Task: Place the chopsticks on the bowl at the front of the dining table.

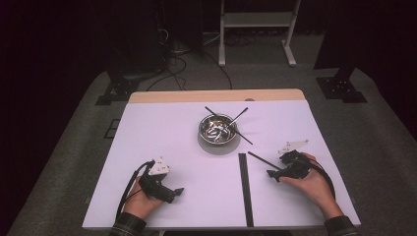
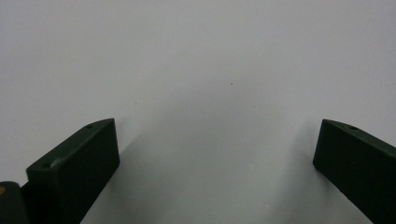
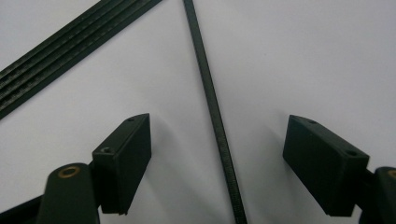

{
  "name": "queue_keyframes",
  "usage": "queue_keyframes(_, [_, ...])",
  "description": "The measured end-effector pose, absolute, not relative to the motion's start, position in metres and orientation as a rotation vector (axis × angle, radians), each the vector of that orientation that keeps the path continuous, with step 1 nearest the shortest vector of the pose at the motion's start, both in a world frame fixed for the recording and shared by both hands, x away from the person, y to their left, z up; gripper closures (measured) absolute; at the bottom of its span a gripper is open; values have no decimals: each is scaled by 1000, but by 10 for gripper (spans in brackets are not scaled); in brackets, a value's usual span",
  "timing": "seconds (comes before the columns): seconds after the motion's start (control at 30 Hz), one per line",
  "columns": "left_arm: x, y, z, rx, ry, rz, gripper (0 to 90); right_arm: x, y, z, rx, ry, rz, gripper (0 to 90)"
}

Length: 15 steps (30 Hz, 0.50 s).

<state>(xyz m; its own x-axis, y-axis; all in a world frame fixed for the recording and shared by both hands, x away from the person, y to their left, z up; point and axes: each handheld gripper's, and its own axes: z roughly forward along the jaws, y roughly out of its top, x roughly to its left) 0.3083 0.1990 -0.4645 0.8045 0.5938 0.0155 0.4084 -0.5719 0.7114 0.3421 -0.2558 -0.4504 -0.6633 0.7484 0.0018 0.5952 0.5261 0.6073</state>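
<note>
A thin black stick [image 1: 263, 161] lies slanted on the white table [image 1: 162, 128], just right of a row of several black sticks [image 1: 244, 187] laid side by side. My right gripper [image 1: 272, 173] rests at the near end of that stick. In the right gripper view the stick [image 3: 215, 112] runs up between the jaws of my right gripper [image 3: 217, 126], which stand wide with neither pad touching it. The row of sticks [image 3: 70, 44] crosses the upper left. My left gripper [image 1: 178, 191] lies at the front left, open over bare table [image 2: 210, 70].
A metal bowl [image 1: 217, 129] stands at the table's middle rear with several black sticks [image 1: 240, 129] leaning in and across it. A wooden strip [image 1: 216, 96] edges the far side. A white stand [image 1: 255, 29] and cables are on the floor beyond.
</note>
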Motion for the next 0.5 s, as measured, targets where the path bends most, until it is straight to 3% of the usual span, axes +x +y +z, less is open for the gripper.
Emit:
queue_keyframes(0.17, [308,199,-464,2257,735,328,0,342,-256,-449,1128,2509,848,258])
queue_keyframes(0.3, [308,199,-464,2257,735,327,0,340,-257,-447,1105,2518,857,426])
queue_keyframes(0.5, [308,199,-464,2257,735,328,0,339,-256,-445,1096,2531,859,558])
